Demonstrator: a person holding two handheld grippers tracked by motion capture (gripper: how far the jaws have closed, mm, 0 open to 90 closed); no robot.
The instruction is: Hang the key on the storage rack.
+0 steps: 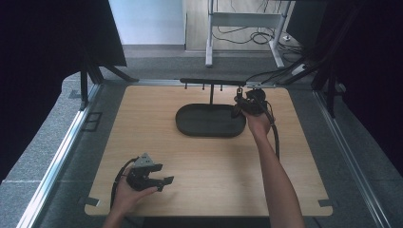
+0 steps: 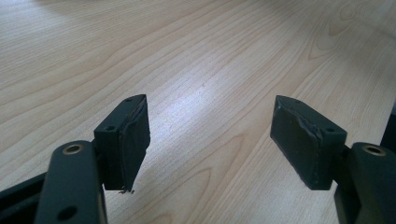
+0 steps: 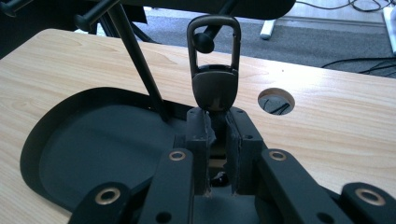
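Observation:
My right gripper [image 3: 215, 123] is shut on the base of a dark metal snap hook [image 3: 214, 70], which stands upright with its loop on top. A round peg tip [image 3: 203, 41] of the black hanging rack shows through the loop, just behind it. In the high view the right gripper [image 1: 238, 105] holds the hook [image 1: 239, 93] at the right end of the rack bar [image 1: 214, 82], over the right edge of the black oval tray [image 1: 190, 129]. My left gripper [image 1: 164, 175] rests low at the table's near left, and its jaws [image 2: 210, 140] are open with bare wood between them.
The rack's thin post [image 3: 137, 60] rises from the tray [image 3: 93, 158]. A round cable hole [image 3: 276, 100] sits in the tabletop right of the hook. Beyond the table's far edge are grey floor, cables and a white desk frame [image 1: 242, 19].

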